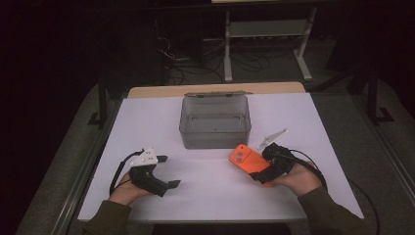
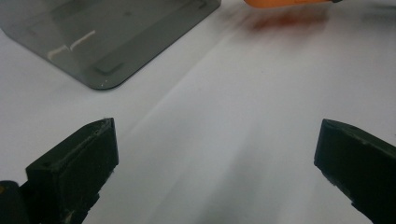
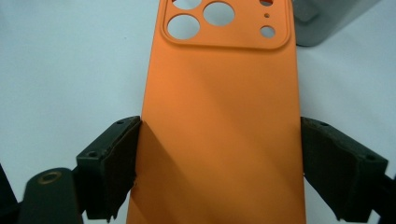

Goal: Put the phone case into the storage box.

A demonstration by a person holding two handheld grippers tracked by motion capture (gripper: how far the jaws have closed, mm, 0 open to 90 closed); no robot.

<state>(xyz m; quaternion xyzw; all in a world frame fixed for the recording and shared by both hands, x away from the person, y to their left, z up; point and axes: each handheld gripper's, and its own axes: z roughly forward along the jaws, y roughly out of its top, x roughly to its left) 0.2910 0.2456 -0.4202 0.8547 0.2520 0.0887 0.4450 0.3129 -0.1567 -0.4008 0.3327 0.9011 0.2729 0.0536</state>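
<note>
An orange phone case point(image 1: 243, 159) with round camera cut-outs sits just above the white table at the right, between the jaws of my right gripper point(image 1: 257, 171). In the right gripper view the two black pads press on the long edges of the case point(image 3: 224, 93), so that gripper point(image 3: 220, 126) is shut on it. At the left, my left gripper point(image 1: 170, 171) rests low over the table, wide open. Nothing lies between its jaws in the left gripper view point(image 2: 217, 140). An edge of the case point(image 2: 289, 2) peeks in at the top there.
A grey see-through box point(image 1: 215, 139), lid open, stands at the middle back of the white table point(image 1: 195, 196). Its corner shows in the left gripper view point(image 2: 107, 42) and in the right gripper view point(image 3: 322, 23). A white stand point(image 1: 264, 29) and cables sit beyond the table.
</note>
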